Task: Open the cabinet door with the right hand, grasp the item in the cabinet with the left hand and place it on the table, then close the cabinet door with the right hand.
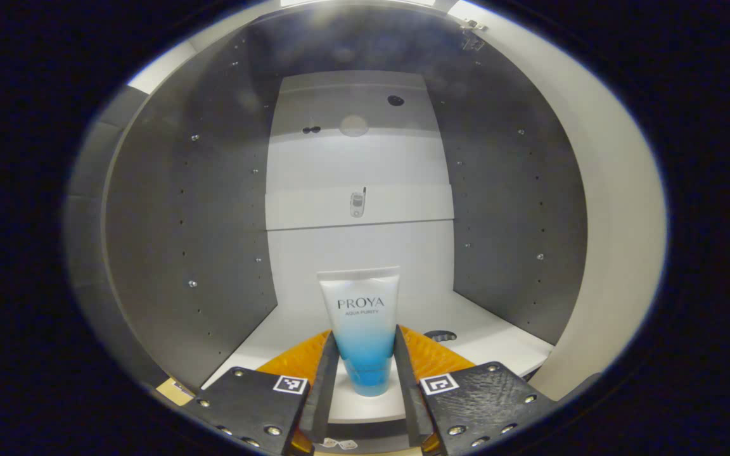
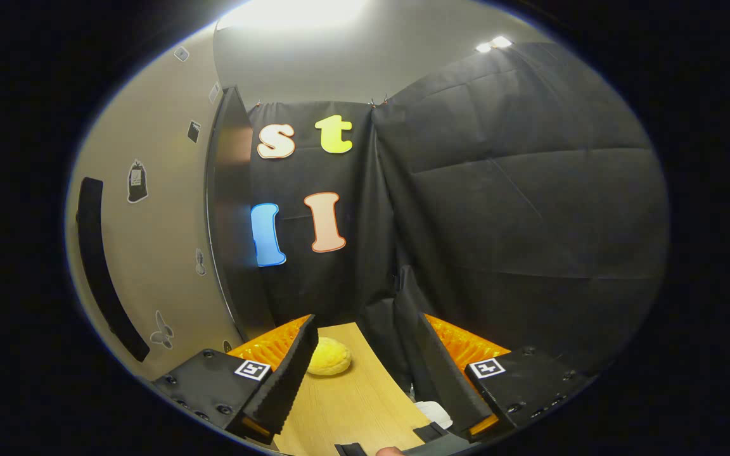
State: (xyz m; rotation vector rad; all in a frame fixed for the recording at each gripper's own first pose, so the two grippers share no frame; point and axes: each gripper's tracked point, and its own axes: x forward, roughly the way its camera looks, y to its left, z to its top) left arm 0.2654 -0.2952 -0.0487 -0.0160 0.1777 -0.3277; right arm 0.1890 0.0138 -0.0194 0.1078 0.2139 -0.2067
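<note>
Left gripper view: one cabinet (image 1: pixel 187 209) stands open, dark side walls, white back panel and floor. Left gripper (image 1: pixel 363 373) reaches level into it, fingers clenched on the lower part of one tube (image 1: pixel 361 326), which stands upright, cap down, on the cabinet floor. Right gripper view: one cabinet door (image 2: pixel 149 209) swung open, bearing one dark handle (image 2: pixel 102 266). Right gripper (image 2: pixel 365 373) is released, jaws wide, over one wooden table (image 2: pixel 352 405); one yellow bun (image 2: pixel 330 356) lies there.

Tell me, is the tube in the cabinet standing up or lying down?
Standing up. The tube stands cap-down on the white cabinet floor, flat end on top, between the fingers of the left hand-held gripper.
</note>
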